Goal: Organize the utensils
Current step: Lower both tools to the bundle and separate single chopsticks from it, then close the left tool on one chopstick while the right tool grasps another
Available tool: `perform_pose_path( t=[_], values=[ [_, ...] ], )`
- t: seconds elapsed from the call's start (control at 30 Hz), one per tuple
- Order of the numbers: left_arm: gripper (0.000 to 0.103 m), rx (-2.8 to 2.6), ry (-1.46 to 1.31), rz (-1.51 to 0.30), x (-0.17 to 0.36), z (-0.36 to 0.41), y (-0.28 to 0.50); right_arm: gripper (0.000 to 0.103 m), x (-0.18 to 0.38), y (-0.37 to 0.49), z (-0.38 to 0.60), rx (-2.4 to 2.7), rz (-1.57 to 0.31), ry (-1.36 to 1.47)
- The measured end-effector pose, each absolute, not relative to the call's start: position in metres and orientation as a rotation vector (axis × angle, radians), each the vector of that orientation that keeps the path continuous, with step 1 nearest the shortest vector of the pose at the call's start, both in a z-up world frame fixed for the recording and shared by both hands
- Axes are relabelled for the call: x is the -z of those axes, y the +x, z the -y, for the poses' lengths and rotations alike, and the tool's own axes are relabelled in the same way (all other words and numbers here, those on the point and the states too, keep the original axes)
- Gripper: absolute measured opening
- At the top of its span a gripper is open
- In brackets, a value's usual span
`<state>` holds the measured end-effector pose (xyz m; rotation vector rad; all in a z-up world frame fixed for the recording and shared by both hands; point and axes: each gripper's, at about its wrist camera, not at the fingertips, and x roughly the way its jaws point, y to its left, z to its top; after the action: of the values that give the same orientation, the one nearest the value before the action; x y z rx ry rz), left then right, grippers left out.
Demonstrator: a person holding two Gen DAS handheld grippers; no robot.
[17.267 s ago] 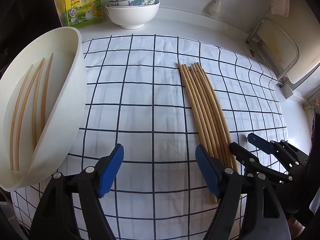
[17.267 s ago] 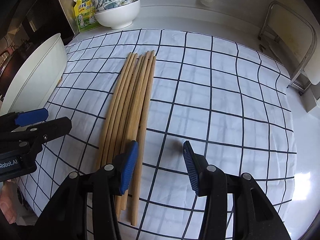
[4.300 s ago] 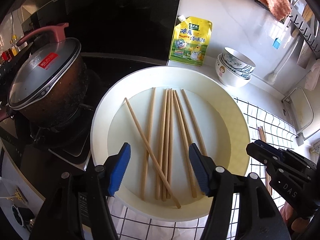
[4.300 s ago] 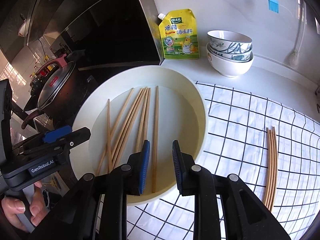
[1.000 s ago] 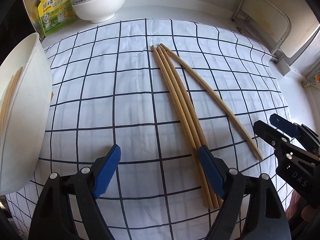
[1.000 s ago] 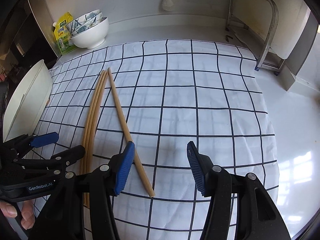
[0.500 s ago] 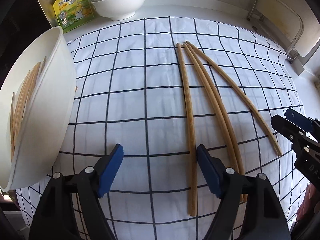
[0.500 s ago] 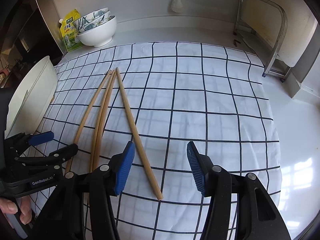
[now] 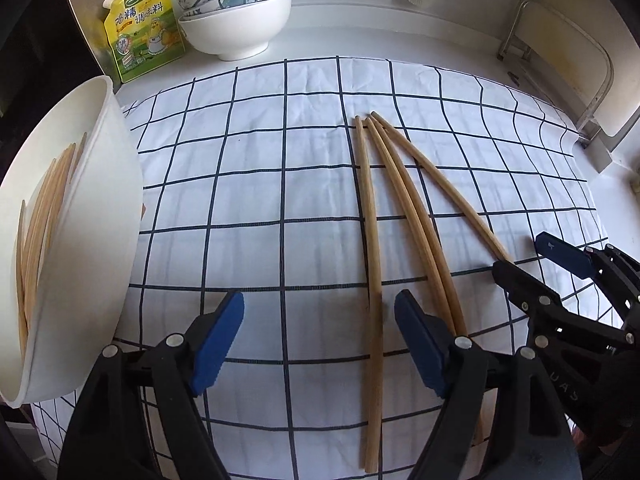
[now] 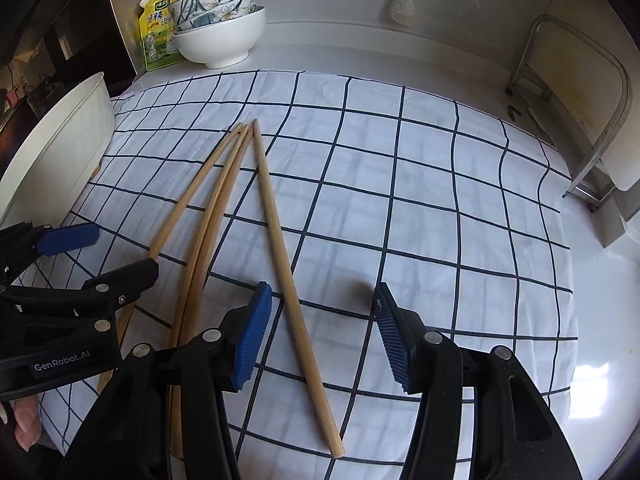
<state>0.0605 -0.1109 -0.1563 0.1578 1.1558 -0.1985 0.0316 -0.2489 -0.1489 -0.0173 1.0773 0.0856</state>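
Holding both tools low: our left hand-held gripper [image 9: 318, 340] hangs spread wide and holds nothing; our right hand-held gripper [image 10: 322, 336] is spread as well and just as bare.
Left reach: the leftmost chopstick [image 9: 370, 240] runs up between our left pads, lying flat on the checked cloth [image 9: 248, 208], untouched.
Right reach: the rightmost chopstick [image 10: 280, 232] passes between our right pads, close to the left one, also flat on the cloth.
Middle pair: two chopsticks [image 10: 212, 216] lie touching each other between those two singles, with all four far tips gathered at one point and the near ends fanned apart.
White basin [image 9: 72, 240]: left of the fanned sticks, at the cloth's edge, with a batch of chopsticks [image 9: 40, 208] already inside.
Beyond the basin: stacked bowls [image 9: 236, 20] and a yellow pouch [image 9: 140, 36] on the table [image 10: 400, 64] at the back.
Step in hand: we judge most sticks sorted, and we are lining up on the remaining four.
Next move: we would need to lower each tool onto its single stick, close on it, then carry it to the basin.
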Motion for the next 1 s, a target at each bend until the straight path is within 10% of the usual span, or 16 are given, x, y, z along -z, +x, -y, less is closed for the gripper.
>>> perform_pose_path(
  t=[0.17,0.3,1.0],
  values=[
    [0.048,0.208,0.146,-1.154,0.154,0.113,0.063,0.034,0.148,0.033,0.242,-0.109,-1.059,-0.038],
    [0.007,0.244,0.150,-1.160,0.150,0.118,0.062,0.006,0.147,0.035,0.231,-0.151,-1.068,-0.084],
    [0.007,0.370,0.134,-1.057,0.055,0.095,0.059,0.006,0.051,-0.010,0.254,-0.067,-0.956,0.192]
  ],
)
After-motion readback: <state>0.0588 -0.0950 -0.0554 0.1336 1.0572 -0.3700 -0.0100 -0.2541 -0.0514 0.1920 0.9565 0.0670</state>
